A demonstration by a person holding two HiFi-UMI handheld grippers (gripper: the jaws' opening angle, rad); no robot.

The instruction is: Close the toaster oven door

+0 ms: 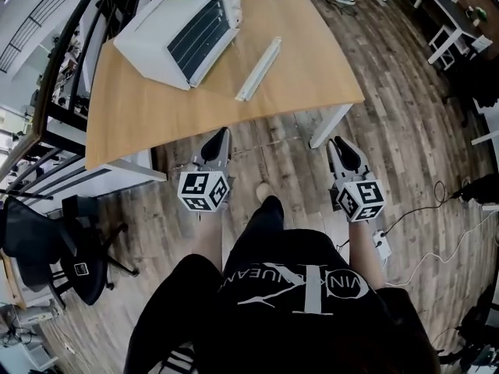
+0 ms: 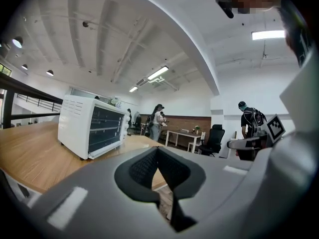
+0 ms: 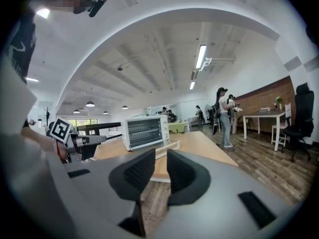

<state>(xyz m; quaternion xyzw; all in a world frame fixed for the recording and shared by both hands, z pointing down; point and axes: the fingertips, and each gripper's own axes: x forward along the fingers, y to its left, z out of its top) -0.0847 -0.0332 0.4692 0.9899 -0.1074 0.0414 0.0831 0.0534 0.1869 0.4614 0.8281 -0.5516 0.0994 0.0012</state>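
The white toaster oven (image 1: 183, 29) stands at the far left corner of the wooden table (image 1: 156, 107), its dark glass door flush against its front. It also shows in the left gripper view (image 2: 89, 128) and the right gripper view (image 3: 144, 132). Both grippers hang over the floor, short of the table's near edge and well away from the oven. My left gripper (image 1: 221, 133) (image 2: 157, 151) is shut with its pads touching and nothing between them. My right gripper (image 1: 337, 141) (image 3: 161, 156) is empty, with a narrow gap between its pads.
A long white strip (image 1: 259, 68) lies on the table right of the oven. A black office chair (image 1: 54, 240) stands at the left on the wooden floor. A power strip (image 1: 382, 244) with cables lies on the floor at the right. People (image 3: 224, 116) stand far off.
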